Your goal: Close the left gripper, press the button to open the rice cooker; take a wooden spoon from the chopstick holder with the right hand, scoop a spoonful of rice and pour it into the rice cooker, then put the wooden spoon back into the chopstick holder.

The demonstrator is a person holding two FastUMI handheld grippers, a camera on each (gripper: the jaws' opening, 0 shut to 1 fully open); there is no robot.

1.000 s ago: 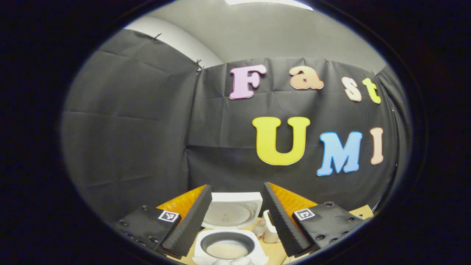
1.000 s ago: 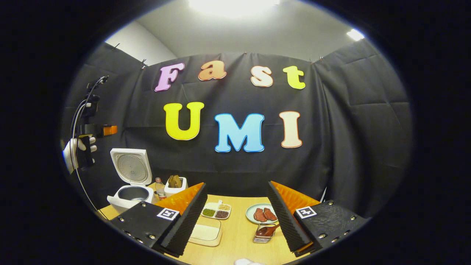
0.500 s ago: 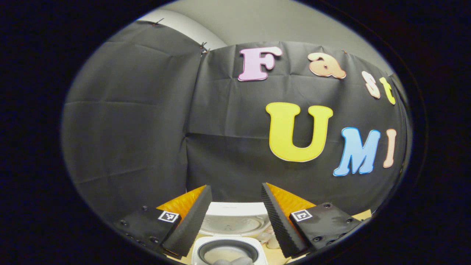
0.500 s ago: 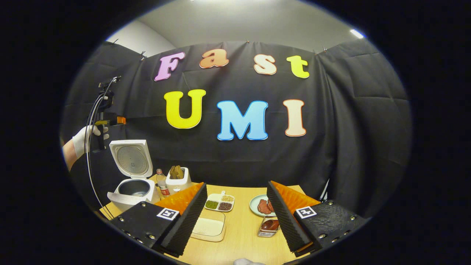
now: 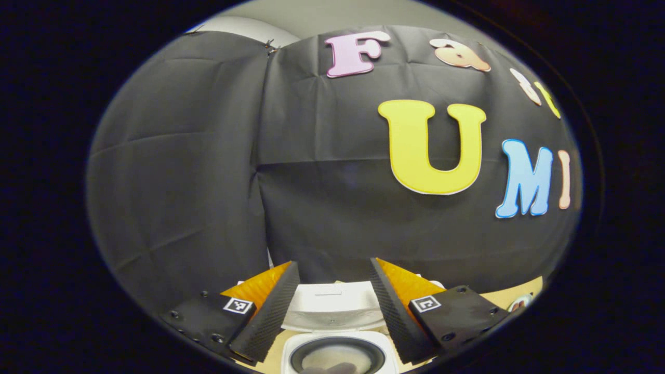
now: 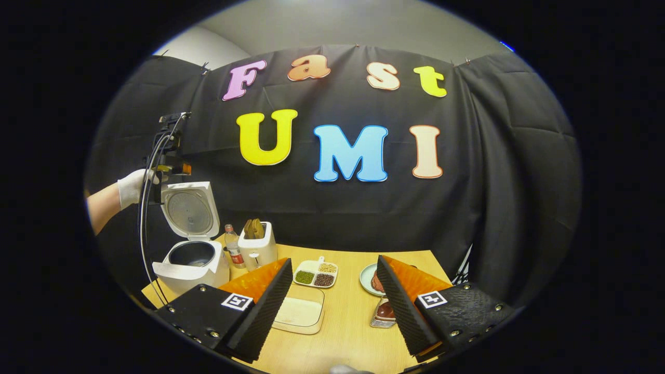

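The white rice cooker (image 6: pixel 191 264) stands open at the table's left end, its lid (image 6: pixel 189 210) upright and its dark pot showing. Right beside it is the white chopstick holder (image 6: pixel 258 250) with wooden spoons (image 6: pixel 253 228) sticking out. A shallow white tray of rice (image 6: pixel 298 314) lies just past my right gripper (image 6: pixel 333 261), which is open and holds nothing. My left gripper (image 5: pixel 333 264) is also open, high above the open cooker (image 5: pixel 337 353), with the lid (image 5: pixel 332 306) between its fingers. In the right gripper view a gloved hand (image 6: pixel 132 186) holds the left gripper (image 6: pixel 167 156) over the lid.
A small bottle (image 6: pixel 235 251) stands between cooker and holder. On the wooden table (image 6: pixel 343 332) are a divided dish of beans (image 6: pixel 315 274), a plate with meat (image 6: pixel 371 279) and a small metal basket (image 6: pixel 383 315). A cable (image 6: pixel 145 234) hangs from the left gripper beside the cooker.
Both views have tipped downward, showing more table. The left gripper has moved forward towards the wall, above the cooker lid. Both grippers have stayed open.
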